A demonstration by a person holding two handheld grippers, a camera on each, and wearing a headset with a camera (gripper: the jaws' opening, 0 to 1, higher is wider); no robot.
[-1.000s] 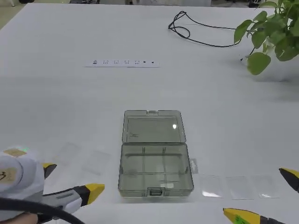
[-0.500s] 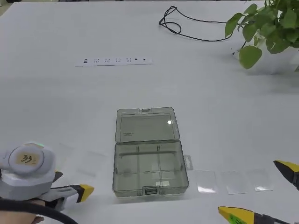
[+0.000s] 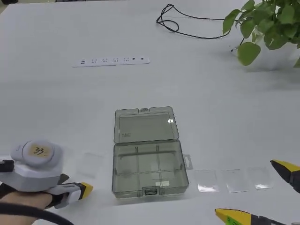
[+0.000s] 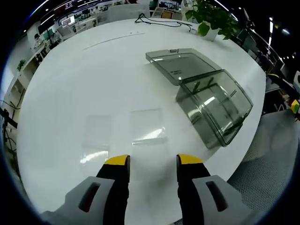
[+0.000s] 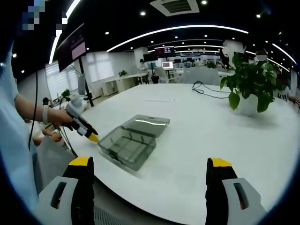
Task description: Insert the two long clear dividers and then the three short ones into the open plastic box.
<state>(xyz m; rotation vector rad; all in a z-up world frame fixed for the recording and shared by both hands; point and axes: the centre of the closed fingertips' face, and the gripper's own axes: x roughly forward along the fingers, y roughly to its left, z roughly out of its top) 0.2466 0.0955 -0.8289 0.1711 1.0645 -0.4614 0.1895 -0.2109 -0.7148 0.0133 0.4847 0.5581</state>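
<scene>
White table [image 3: 56, 108] in an open-plan office. One open plastic box [image 3: 150, 169] sits in the middle of the head view, its lid [image 3: 146, 123] laid flat at the box's 12 o'clock.

Three short dividers [image 3: 236, 180] lie flat in a row at the box's 3 o'clock, apart from each other. The nearest one is just beside the box. Only their edges and glare give them away.

Two long dividers [image 4: 147, 125] lie flat side by side at the box's 9 o'clock. In the left gripper view they are at 11 and 12 o'clock, just past my jaw tips. In the head view they are very faint and I can make out only one.

There are faint lines inside the box. I cannot tell whether they are slots or something already fitted.

My left gripper [image 4: 153, 160] has its jaws apart with nothing between them. It is over the table at the box's 8 o'clock. In the head view one of its yellow tips is hidden behind the body.

My right gripper [image 5: 150, 162] is spread wide and holds nothing. It is at the box's 4 o'clock and cut off by the head view's edge.

Further off: one power strip [image 3: 111, 60] at 11 o'clock, one black cable [image 3: 187, 23] at 12 to 1, and one potted plant [image 3: 267, 26] at 2, cropped.
</scene>
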